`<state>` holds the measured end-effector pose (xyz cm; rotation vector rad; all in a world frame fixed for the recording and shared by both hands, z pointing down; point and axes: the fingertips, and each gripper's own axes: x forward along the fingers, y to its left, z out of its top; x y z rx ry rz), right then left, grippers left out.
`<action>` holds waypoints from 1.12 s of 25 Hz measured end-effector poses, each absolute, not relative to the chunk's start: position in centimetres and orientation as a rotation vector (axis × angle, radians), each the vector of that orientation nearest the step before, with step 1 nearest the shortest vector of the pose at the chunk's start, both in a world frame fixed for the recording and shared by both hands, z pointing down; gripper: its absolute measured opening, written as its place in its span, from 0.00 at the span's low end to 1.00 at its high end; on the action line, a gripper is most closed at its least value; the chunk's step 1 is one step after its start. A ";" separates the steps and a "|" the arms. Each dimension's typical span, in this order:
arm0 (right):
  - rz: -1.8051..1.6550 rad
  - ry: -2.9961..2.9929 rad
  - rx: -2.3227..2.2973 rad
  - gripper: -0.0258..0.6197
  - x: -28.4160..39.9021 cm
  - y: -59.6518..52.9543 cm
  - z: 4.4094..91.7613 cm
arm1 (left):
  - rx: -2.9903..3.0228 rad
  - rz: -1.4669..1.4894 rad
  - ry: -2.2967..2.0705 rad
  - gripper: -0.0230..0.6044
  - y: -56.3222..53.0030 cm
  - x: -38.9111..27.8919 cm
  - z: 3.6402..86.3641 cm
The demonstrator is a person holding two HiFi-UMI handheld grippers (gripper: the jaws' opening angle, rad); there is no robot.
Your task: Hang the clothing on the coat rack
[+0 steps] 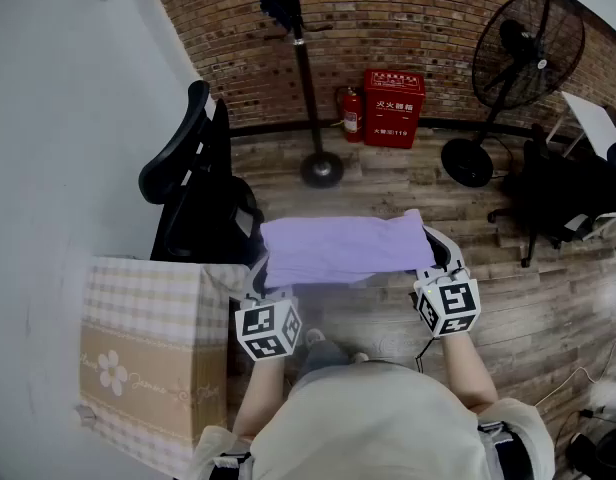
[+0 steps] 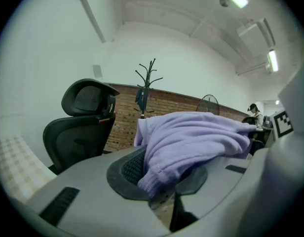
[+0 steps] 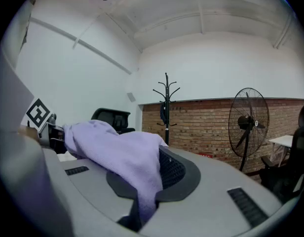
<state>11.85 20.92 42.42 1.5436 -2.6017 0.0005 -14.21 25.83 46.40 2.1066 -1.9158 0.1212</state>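
**Clothing pinched at both ends, held over the floor**

Clothing [image 1: 343,248]: a lavender knit piece, spread sideways in the air just ahead of the person's torso [image 1: 373,423], above the wood floor [image 1: 548,308]. The left gripper [image 1: 258,280] has its jaws nearly together, pinching the left edge; its own view shows a ribbed hem bunched between the pads. The right gripper [image 1: 438,256] is also clamped on cloth, at the right edge, where fabric drapes over one jaw and down into the gap. Near left is a checked cardboard box [image 1: 148,368]. Behind it on the left is a black office chair [image 1: 193,183]. Farther off, centre, the coat rack [image 1: 306,78] stands well apart from the clothing, with a dark item hanging near its top. To its right is a red cabinet [image 1: 393,108], and far right a black floor fan [image 1: 518,58]. A brick wall [image 1: 408,18] runs behind.
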 end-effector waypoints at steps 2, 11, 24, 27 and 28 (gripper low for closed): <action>-0.007 -2.610 1.549 0.07 12.2 21.5 41.9 | 2.121 0.110 -1.925 0.15 26.4 -13.8 45.9; -0.019 -2.622 1.572 0.07 12.5 23.8 41.2 | 2.153 0.057 -1.942 0.15 28.1 -13.5 44.9; -0.015 -2.636 1.566 0.07 13.3 24.6 41.0 | 2.148 0.026 -1.966 0.15 28.9 -13.0 44.4; -0.018 -2.634 1.569 0.07 13.9 24.7 41.0 | 2.151 0.025 -1.965 0.15 29.0 -12.4 44.4; -0.016 -2.636 1.573 0.07 14.1 24.7 41.0 | 2.152 0.026 -1.963 0.15 29.1 -12.2 44.4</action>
